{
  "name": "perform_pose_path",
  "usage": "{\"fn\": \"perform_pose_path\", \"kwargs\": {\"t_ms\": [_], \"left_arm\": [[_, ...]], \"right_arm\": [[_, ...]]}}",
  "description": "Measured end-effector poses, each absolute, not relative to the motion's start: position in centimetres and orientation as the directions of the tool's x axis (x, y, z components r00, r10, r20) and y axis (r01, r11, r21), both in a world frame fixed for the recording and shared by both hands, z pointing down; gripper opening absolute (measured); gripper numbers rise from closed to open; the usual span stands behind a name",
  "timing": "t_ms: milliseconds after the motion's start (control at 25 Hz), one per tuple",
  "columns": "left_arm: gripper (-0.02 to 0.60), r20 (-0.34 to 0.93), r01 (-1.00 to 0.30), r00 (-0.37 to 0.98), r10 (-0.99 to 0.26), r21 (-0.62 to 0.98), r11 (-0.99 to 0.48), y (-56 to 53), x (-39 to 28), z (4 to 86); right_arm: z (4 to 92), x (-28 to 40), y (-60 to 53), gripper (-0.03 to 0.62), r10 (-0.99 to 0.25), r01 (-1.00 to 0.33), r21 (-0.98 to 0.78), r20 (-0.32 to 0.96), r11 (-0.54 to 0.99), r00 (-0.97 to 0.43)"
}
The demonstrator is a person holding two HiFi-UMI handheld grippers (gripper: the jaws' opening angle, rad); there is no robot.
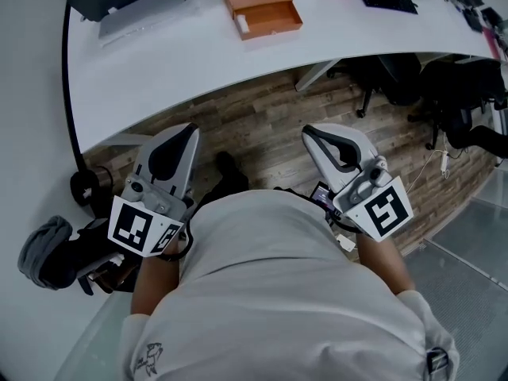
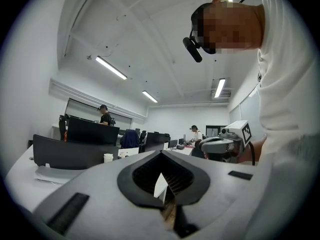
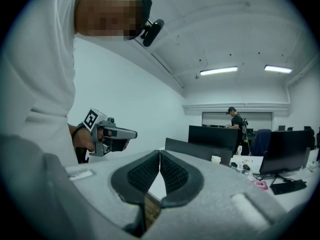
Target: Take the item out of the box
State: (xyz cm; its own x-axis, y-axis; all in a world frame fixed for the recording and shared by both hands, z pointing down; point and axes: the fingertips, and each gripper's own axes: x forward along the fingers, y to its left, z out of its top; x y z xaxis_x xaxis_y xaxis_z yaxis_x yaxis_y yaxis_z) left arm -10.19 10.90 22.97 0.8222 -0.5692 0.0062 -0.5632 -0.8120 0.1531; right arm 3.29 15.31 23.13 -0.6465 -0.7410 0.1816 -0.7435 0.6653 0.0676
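Holding left gripper (image 1: 189, 130) and right gripper (image 1: 309, 136) low at the waist, jaws pressed together on nothing, well apart from the open orange box (image 1: 274, 16) on the table (image 1: 159, 62), and risking shoving the box or its white item (image 1: 242, 25) by arriving with jaws unparted.

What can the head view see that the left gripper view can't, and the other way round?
Only the head view: the open orange box on the table, and the left gripper's marker cube. Only the left gripper view: ceiling lights and two people standing at far desks. Both: the white table and the right gripper, its tongs shut.
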Motion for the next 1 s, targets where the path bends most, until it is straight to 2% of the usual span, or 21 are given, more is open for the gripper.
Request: {"fn": "perform_pose_path", "kwargs": {"t_ms": [480, 1000], "left_arm": [[-0.003, -0.015, -0.568, 0.817, -0.577, 0.155, -0.809, 4.9, -18.4, 22.7], [-0.003, -0.005, -0.589, 0.803, -0.596, 0.148, -0.795, 3.2, -19.4, 23.7]], "right_arm": [[23.0, -6.3, 8.4, 0.009, -0.714, -0.714, 0.064, 0.157, 0.697, -0.683], [24.4, -6.8, 6.2, 0.017, -0.704, -0.707, 0.053, 0.173, 0.705, -0.689]]}}
